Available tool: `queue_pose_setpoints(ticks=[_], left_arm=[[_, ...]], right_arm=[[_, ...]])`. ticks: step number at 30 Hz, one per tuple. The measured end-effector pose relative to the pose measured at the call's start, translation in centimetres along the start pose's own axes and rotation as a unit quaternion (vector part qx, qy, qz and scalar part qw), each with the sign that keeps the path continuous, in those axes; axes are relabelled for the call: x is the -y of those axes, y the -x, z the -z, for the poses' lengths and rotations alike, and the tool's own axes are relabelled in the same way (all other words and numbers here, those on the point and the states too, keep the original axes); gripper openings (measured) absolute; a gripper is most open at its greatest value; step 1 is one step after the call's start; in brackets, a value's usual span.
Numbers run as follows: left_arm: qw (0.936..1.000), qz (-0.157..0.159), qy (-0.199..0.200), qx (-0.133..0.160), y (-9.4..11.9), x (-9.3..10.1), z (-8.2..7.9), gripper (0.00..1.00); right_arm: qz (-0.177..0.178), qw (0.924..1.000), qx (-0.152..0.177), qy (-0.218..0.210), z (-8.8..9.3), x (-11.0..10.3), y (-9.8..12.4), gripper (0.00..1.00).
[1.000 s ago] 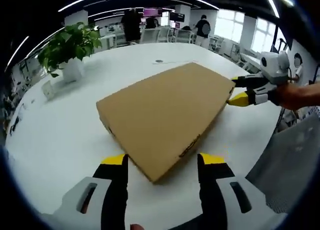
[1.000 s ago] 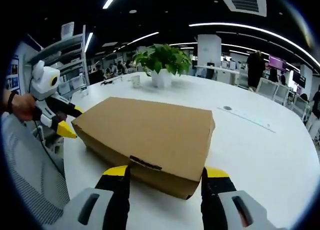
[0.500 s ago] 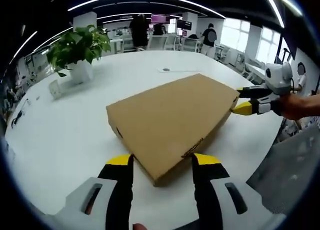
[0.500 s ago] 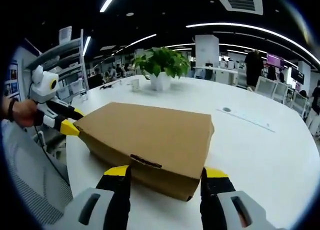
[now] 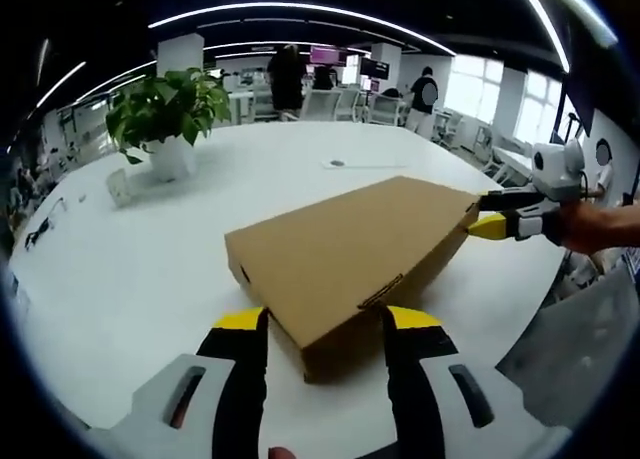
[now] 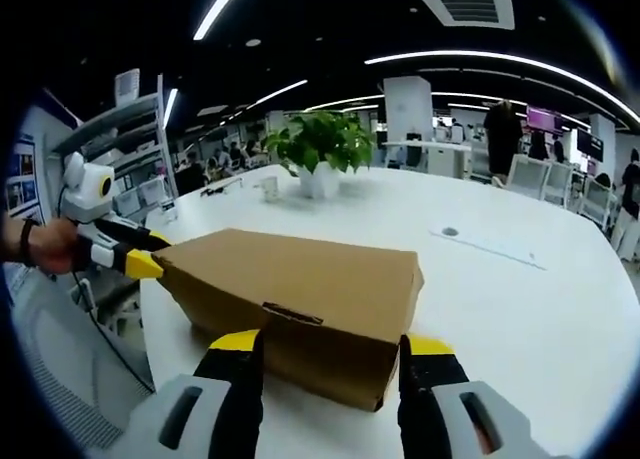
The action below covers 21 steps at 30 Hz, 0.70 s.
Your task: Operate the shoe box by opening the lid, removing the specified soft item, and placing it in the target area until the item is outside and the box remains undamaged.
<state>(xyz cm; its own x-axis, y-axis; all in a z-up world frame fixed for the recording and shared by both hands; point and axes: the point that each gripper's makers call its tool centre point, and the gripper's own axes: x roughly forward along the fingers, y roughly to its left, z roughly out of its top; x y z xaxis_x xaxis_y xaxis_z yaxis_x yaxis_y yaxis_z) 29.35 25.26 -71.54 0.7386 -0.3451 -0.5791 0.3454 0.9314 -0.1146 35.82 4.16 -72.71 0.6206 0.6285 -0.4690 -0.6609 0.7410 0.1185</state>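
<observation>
A closed brown cardboard shoe box (image 5: 350, 249) lies flat on the white round table (image 5: 130, 269). My left gripper (image 5: 325, 324) is open, and its yellow-tipped jaws straddle the box's near corner. At the far right corner my right gripper (image 5: 480, 214), held by a hand, has one jaw above and one below the box edge. In the right gripper view the box (image 6: 300, 269) shows its short end with a lid tab. There my right gripper (image 6: 330, 344) is open astride that end, and my left gripper (image 6: 150, 254) is at the box's far left corner.
A potted green plant (image 5: 165, 109) (image 6: 320, 144) stands further back on the table, with a small white object (image 5: 118, 187) near it. A round cable cap (image 6: 450, 232) sits in the tabletop. The table edge runs close by both grippers. People and office chairs are far behind.
Both cameras have dropped lower toward the table, so the box looks flatter. My left jaws have drawn a little closer together around the corner. The box itself has not moved.
</observation>
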Motion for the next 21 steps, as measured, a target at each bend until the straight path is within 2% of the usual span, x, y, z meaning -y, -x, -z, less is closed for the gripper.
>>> queue_pose_setpoints(ticks=[6,21], left_arm=[[0.9999,0.010,-0.007,0.011,0.4,0.3,-0.9,0.51],[0.9983,0.007,-0.041,0.040,0.8,-0.2,-3.4,0.53]], right_arm=[[-0.003,0.9999,0.010,-0.011,-1.5,-0.1,0.4,0.51],[-0.002,0.9984,0.051,-0.026,-5.4,0.1,0.9,0.51]])
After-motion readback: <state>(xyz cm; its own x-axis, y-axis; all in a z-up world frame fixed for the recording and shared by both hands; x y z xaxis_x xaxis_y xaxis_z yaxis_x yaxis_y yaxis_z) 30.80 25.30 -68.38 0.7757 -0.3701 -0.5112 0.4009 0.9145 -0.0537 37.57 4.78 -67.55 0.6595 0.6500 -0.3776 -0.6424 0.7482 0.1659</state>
